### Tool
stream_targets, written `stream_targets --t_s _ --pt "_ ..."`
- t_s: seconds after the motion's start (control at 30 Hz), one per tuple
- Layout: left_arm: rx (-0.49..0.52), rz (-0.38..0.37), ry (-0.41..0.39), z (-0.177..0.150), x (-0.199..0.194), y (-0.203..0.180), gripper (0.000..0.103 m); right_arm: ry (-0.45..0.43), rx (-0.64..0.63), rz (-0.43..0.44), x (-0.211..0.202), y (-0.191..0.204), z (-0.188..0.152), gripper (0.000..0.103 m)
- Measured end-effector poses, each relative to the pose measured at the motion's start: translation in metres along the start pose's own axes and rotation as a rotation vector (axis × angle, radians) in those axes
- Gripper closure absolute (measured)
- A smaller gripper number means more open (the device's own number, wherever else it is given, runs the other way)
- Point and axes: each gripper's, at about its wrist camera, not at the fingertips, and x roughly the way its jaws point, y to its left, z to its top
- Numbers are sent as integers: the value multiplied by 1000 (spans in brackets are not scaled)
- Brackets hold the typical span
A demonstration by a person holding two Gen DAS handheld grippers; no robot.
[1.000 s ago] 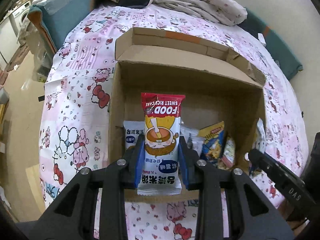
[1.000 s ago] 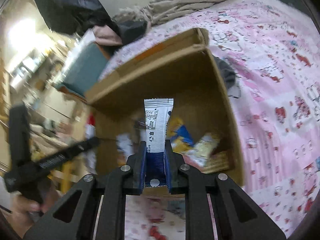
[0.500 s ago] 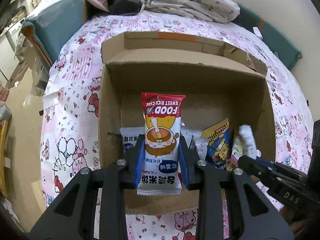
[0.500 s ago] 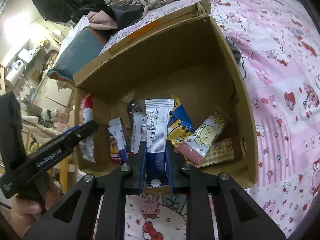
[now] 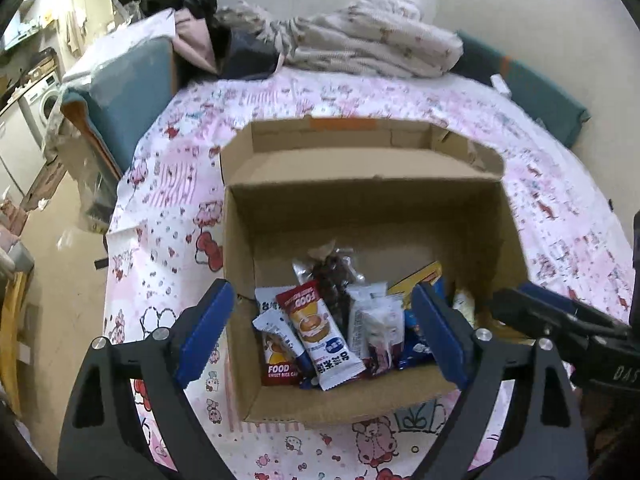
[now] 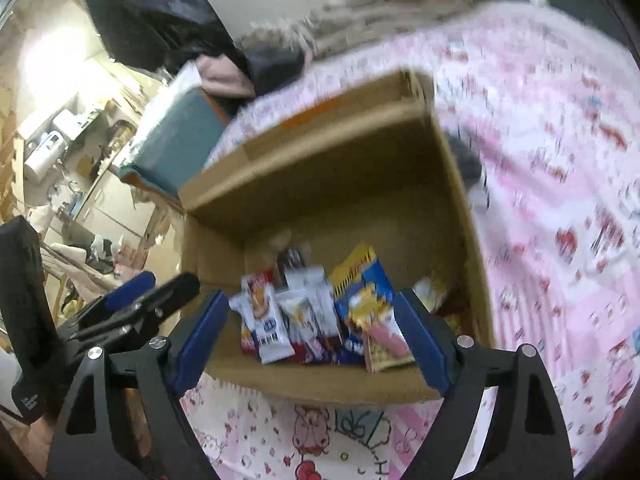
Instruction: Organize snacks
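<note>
Left gripper: lower centre of the left wrist view, held above the near edge of the box. Jaws spread wide and opening; nothing is pinched between the blue pads. The snacks seen between the pads lie below, inside the box.

Right gripper: lower centre of the right wrist view, also above the near edge of the box. Jaws spread wide and opening; pads grip nothing. In the left wrist view it shows at the right edge of the frame.

Cardboard box: centre of both views, open at the top, with the far flap folded back. It stands on the pink cartoon-print cover.

Snacks: all lie in the near half of the box floor, overlapping one another.

Red-and-white rice cake packet: lower centre of the left wrist view, tilted, lying on top of a second packet of the same kind at its left.

Clear bag with dark contents: just behind the rice cake packets.

Yellow-and-blue packet: right of centre in the box. The right wrist view is motion-blurred.

Pink-and-white packet: near right corner of the box.

Bundled bedding: upper centre of the left wrist view, well apart from the box.
</note>
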Motion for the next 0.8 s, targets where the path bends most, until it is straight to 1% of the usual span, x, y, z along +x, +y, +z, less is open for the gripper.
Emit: stream_targets --t_s 0.07,0.13,0.2,0.23,0.3,0.47,0.53,0.63,0.7,0.8 --pt "5 -1 -19 1 -10 1 15 -39 -49 -42 -14 10 0 15" --pt "-2 -3 -32 -2 -23 5 15 -78 -71 -72 -28 16 -3 10" --pt "-25 11 -50 -10 -37 13 15 -116 -110 -110 -44 24 -7 4" --pt "-33 16 -58 -13 -42 16 15 -134 -127 -120 -52 28 -10 3" --pt "-38 -1 -72 -20 -52 21 15 -163 -165 -145 -65 35 -15 3" --pt "-35 12 -102 -35 -74 25 14 -195 -194 -163 -84 46 -31 3" --pt "-45 26 -109 -44 -83 29 7 -210 -221 -184 -89 52 -39 3" --pt "-66 44 -117 -57 -93 35 2 -252 -281 -234 -99 63 -52 3" --pt "-74 46 -115 -64 -98 37 1 -256 -284 -247 -102 66 -58 1" --pt "-75 52 -119 -73 -103 38 0 -248 -266 -232 -104 66 -68 1"
